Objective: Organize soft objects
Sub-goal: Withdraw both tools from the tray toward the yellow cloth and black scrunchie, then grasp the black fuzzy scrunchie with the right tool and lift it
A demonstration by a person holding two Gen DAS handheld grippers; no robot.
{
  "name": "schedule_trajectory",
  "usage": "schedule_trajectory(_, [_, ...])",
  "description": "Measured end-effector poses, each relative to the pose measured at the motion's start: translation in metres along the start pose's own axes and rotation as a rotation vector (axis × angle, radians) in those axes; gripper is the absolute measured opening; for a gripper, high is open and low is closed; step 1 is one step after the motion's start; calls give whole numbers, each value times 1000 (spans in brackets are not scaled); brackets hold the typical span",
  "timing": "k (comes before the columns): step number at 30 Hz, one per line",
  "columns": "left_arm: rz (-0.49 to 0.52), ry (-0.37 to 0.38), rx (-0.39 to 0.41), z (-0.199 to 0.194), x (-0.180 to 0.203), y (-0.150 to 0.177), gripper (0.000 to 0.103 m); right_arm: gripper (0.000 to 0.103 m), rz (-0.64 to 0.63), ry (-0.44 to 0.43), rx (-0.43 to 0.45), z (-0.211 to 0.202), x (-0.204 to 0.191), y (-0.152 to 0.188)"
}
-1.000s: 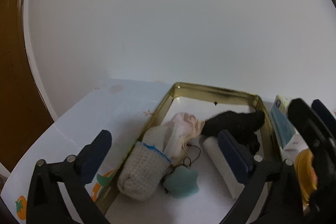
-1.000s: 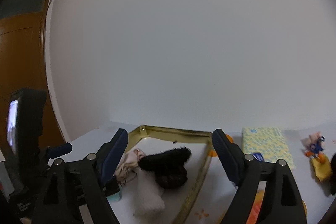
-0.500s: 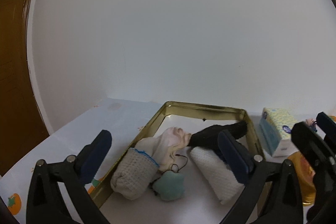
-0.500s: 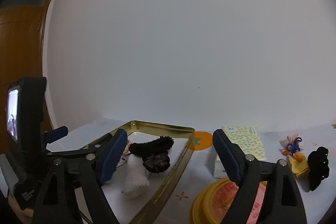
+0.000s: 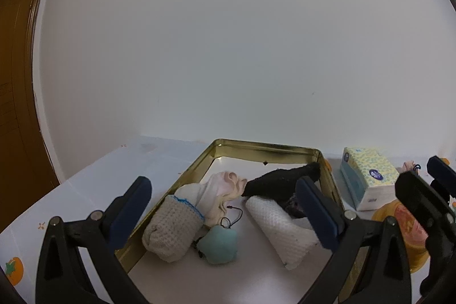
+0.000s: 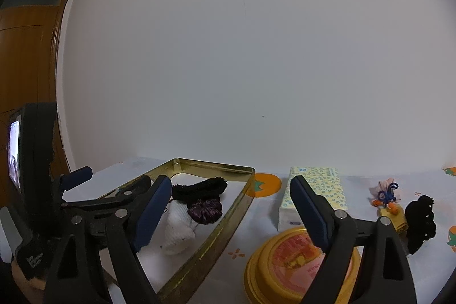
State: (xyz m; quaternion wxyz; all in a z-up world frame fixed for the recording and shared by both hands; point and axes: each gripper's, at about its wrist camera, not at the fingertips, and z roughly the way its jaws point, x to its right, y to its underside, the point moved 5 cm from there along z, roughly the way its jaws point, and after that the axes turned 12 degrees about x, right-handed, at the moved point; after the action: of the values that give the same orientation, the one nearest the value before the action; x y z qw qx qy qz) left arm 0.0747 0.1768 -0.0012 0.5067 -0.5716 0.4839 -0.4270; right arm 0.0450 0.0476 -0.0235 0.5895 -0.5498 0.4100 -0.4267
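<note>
A gold tin tray (image 5: 265, 151) (image 6: 239, 207) holds several soft things: a grey knit roll (image 5: 171, 230), a cream cloth (image 5: 225, 190), a teal plush (image 5: 218, 244), a white roll (image 5: 279, 230) (image 6: 179, 224), a black fuzzy sock (image 5: 282, 180) (image 6: 199, 187) and a purple scrunchie (image 6: 205, 211). My left gripper (image 5: 225, 210) is open and empty over the tray's near end. My right gripper (image 6: 230, 212) is open and empty above the tray's right rim. A small pink and yellow toy (image 6: 387, 200) and a black soft piece (image 6: 420, 221) lie on the table at right.
A tissue pack (image 5: 367, 178) (image 6: 313, 193) lies right of the tray. A yellow round tin (image 6: 296, 264) (image 5: 404, 232) stands in front of it. A white wall backs the table and a wooden door (image 6: 25, 61) is at left.
Both grippers have pulled back and risen from the tray. The right view has swung rightward, bringing the yellow tin and the toys into view. Both stayed open.
</note>
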Motion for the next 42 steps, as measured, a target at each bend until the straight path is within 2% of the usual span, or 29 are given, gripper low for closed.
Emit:
schedule_trajectory(10, [9,28,21,-10,9,3,102,87,-22,19,6,-25,10,-7])
schedule_trajectory(19, [3,50,5,-24,23,7,102,87,-47,42,5,-41,29,-5])
schedule_trajectory(42, [16,130,-16,-45,96,12,102,87,-87,153,11,-88,114,-17])
